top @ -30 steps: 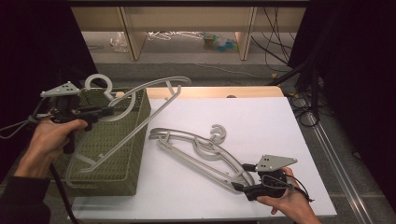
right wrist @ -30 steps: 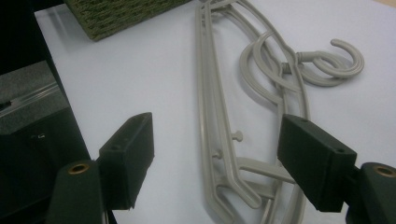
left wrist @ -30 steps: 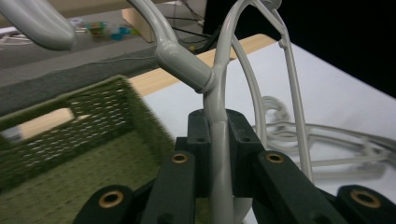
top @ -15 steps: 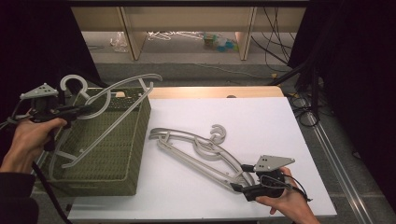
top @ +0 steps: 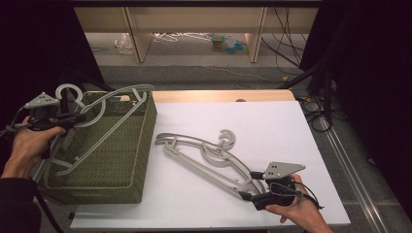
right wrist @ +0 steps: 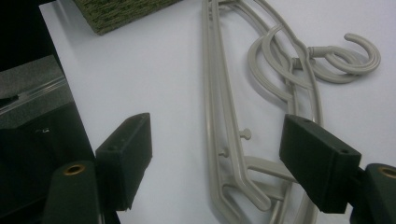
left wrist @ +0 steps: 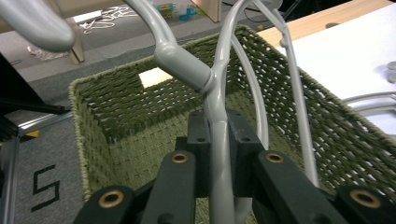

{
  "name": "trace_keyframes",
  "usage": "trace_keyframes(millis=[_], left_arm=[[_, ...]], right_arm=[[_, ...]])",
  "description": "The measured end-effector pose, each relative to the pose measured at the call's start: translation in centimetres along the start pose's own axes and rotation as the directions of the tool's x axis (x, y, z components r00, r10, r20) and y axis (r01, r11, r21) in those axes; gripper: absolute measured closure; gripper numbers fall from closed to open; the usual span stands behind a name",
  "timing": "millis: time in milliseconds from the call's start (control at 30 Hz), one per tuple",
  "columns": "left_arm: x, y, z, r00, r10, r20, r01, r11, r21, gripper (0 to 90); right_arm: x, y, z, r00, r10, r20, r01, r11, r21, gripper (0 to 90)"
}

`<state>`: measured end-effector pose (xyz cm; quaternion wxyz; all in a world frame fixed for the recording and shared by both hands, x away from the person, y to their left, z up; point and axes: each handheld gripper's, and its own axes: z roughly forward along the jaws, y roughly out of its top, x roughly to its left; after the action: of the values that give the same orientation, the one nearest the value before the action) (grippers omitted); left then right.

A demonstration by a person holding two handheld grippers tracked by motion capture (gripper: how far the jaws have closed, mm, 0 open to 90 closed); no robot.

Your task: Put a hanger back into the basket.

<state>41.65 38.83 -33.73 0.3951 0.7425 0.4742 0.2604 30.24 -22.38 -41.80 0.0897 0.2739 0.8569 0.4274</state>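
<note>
The left tool [top: 73, 118] is seen clamped on a grey hanger [top: 104, 104]; in the left gripper view the jaws are pressed together on the hanger's neck [left wrist: 219, 140], just below the hook. The hanger is held tilted over the open green basket [top: 141, 145], one end inside it, hook toward the left hand [top: 26, 148]. The basket is set at the left edge of the bench [top: 272, 126].

The right tool [top: 252, 187] is seen with jaws wide apart, having just been opening further; nothing is pressed by the pads. In the right gripper view the lower end of the hanger pile [right wrist: 233, 140] is seen lying between the jaws, flat on the bench. In the high view the pile [top: 204, 153] is placed mid-bench, just right of the basket and apart from it, hooks pointing away from the person, and the right hand [top: 296, 211] is found near the front edge
</note>
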Motion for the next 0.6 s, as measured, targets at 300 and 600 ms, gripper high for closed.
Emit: trace_keyframes(millis=[300,600], left_arm=[[0.5,-0.5,0.8,0.9969,0.024,-0.074,-0.019,0.9978,0.064,81.4],[1.4,-1.7,2.1,0.9927,0.087,-0.083,-0.076,0.9885,0.131,81.2]], right_arm=[[0.0,0.0,0.0,1.0,-0.001,-0.003,0.001,1.0,-0.001,25.6],[0.0,0.0,0.0,1.0,-0.003,-0.007,0.003,1.0,0.005,25.6]])
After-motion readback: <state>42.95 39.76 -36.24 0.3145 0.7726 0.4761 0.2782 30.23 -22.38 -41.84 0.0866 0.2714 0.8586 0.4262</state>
